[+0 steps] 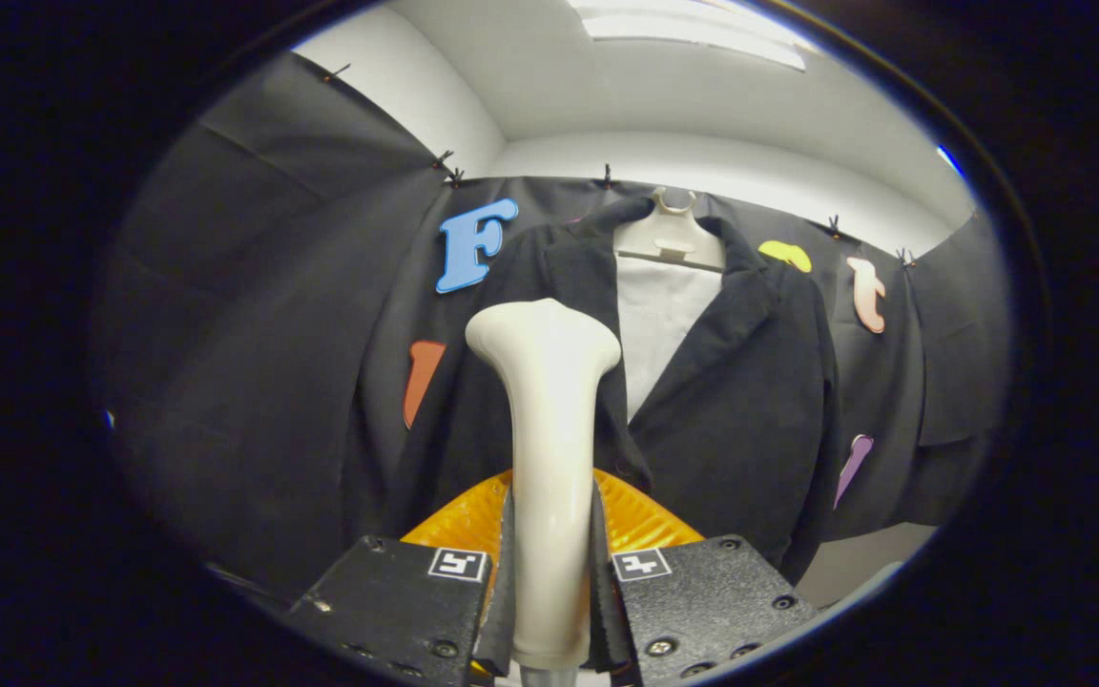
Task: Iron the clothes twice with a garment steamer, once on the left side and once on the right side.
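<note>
The claw [551,572] pinches the cream garment steamer [548,458] by its handle, both fingers pressing it; the head rises upright before a black jacket [740,401] hanging on a hanger [669,239].

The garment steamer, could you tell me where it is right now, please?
In the gripper view, the garment steamer stands upright between the fingers of the gripper, which is shut on its handle; its head is up against the left front of the dark jacket on the hanger.

Cream garment steamer [548,458] upright, head against black jacket [740,401] hanging open on hanger
</note>
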{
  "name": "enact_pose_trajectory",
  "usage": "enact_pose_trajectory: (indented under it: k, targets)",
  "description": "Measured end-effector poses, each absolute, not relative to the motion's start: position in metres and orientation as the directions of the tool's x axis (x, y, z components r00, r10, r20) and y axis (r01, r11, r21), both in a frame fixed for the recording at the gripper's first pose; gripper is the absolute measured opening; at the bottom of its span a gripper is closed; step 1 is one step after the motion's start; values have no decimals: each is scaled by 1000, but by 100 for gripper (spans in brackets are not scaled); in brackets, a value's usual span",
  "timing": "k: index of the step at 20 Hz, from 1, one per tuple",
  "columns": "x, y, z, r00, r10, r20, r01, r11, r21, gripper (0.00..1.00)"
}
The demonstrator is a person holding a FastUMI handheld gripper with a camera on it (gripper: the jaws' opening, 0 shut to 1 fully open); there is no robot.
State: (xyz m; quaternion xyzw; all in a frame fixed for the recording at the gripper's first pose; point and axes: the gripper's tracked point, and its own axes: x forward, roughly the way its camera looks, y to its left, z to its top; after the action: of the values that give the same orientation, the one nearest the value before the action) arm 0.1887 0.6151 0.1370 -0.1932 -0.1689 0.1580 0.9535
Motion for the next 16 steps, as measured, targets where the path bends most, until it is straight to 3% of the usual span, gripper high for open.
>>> enact_pose_trajectory:
  k: [16]
  targets:
    - [187, 583, 27, 969, 240, 53, -183, 851, -493, 34]
